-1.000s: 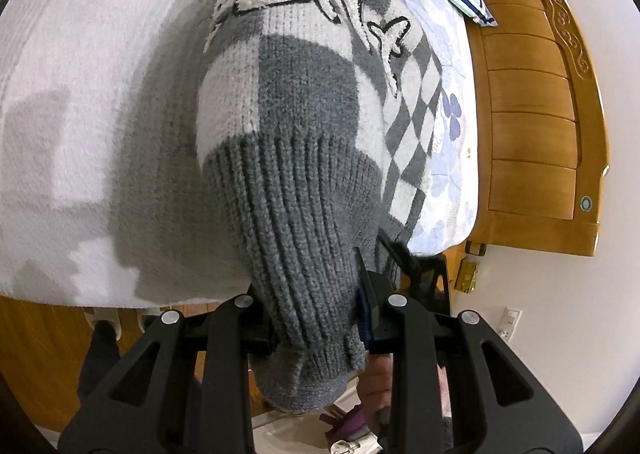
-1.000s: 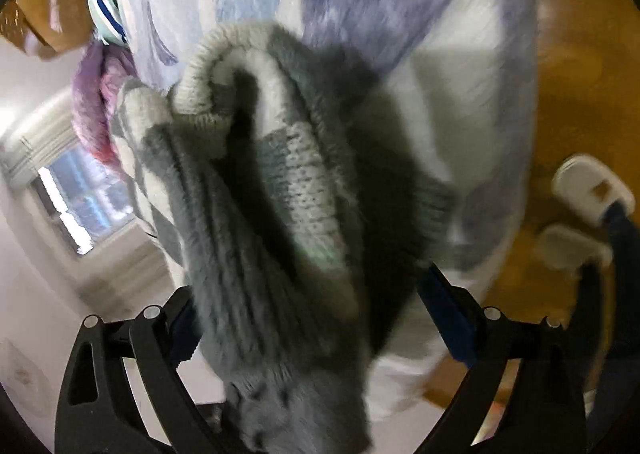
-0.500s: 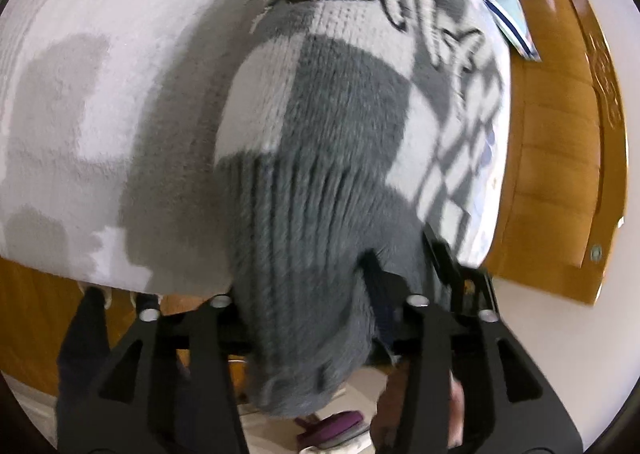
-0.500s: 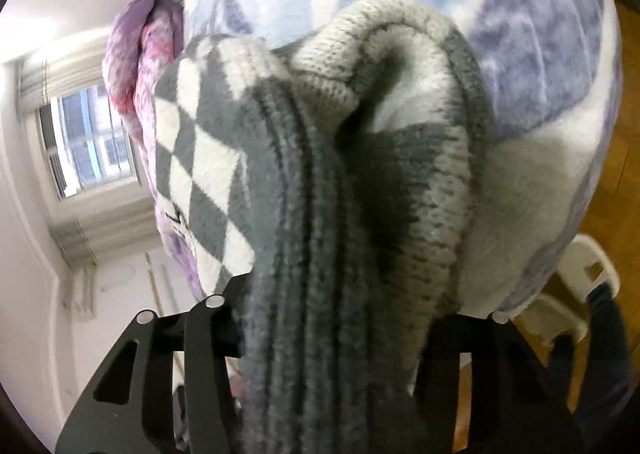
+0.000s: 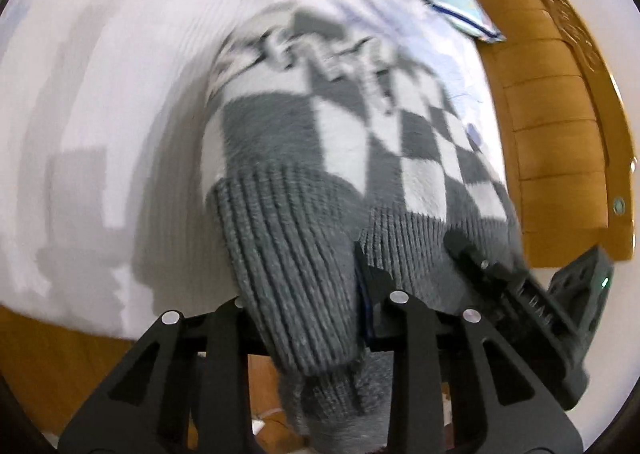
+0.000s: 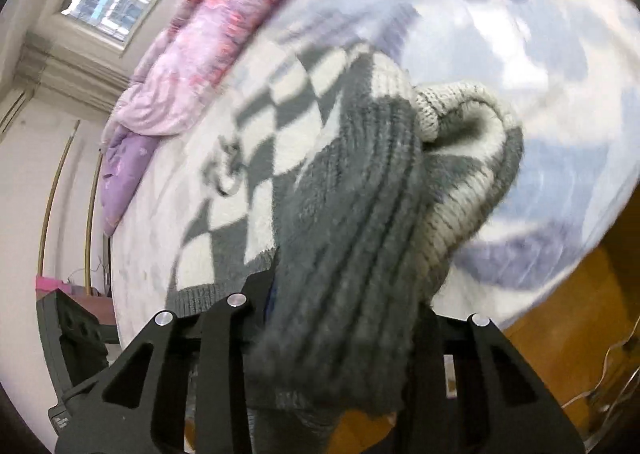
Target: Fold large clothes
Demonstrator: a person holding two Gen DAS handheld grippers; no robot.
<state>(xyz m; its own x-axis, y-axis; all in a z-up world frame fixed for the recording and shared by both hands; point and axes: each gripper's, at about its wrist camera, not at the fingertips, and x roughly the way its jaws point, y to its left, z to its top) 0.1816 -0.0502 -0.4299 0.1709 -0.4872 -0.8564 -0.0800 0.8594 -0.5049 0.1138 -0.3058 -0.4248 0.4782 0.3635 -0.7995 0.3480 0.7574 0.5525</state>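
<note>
The bed (image 5: 100,102) carries the grey and white checked sweater (image 5: 344,142), which lies spread on it. The left tongs (image 5: 308,294) and the right tongs (image 6: 340,294) are each closed on its ribbed grey hem.

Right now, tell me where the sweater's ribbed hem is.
The ribbed hem fills the lower centre of both wrist views, clamped in the left gripper and the right gripper, with the sweater spread over the bed beyond.

left gripper (image 5: 304,306) jaws clamped on knit, right gripper (image 6: 340,314) jaws likewise
</note>
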